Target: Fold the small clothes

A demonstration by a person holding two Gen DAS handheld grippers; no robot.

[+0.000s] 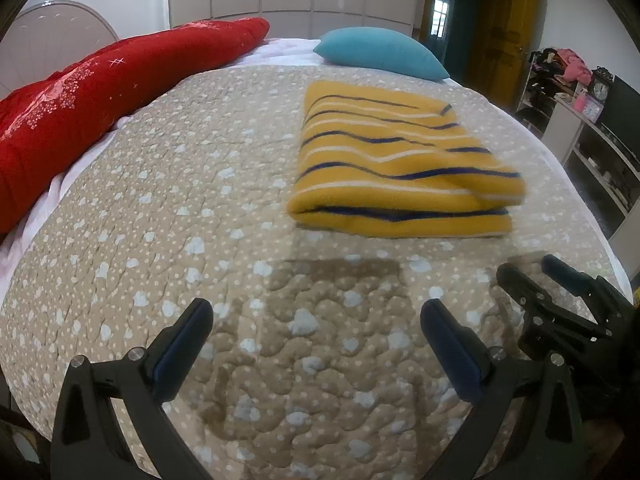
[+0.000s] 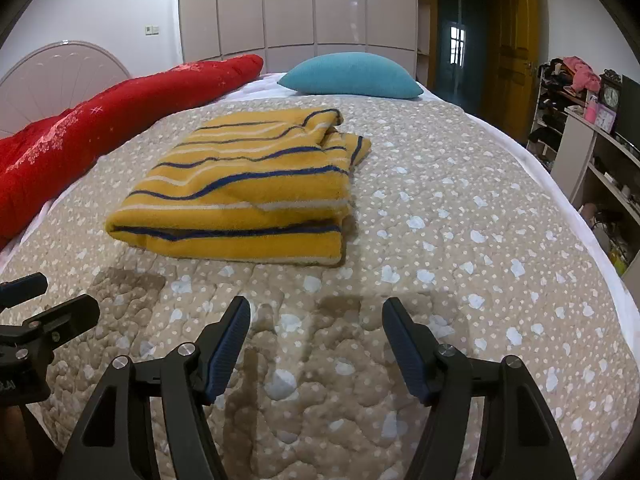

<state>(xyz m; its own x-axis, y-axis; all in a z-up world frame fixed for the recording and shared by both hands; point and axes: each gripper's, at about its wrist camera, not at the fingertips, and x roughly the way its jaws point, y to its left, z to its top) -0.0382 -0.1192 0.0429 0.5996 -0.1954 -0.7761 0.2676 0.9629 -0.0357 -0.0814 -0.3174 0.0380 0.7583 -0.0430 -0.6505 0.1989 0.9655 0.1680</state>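
A yellow garment with blue and white stripes (image 1: 400,164) (image 2: 244,196) lies folded into a thick rectangle on the quilted bed cover. My left gripper (image 1: 316,312) hovers open over bare quilt, short of the garment's near edge, nothing between its fingers. My right gripper (image 2: 316,312) is open too, over the quilt on the near side of the garment, and holds nothing. In the left wrist view the right gripper (image 1: 532,268) shows at the right edge. The left gripper (image 2: 24,296) shows at the left edge of the right wrist view.
A beige quilt with pale spots (image 1: 192,208) (image 2: 460,220) covers the bed. A red rolled blanket (image 1: 100,92) (image 2: 100,124) lies along the left side, a teal pillow (image 1: 380,54) (image 2: 352,76) at the far end. Shelves with clutter (image 2: 592,152) stand right of the bed.
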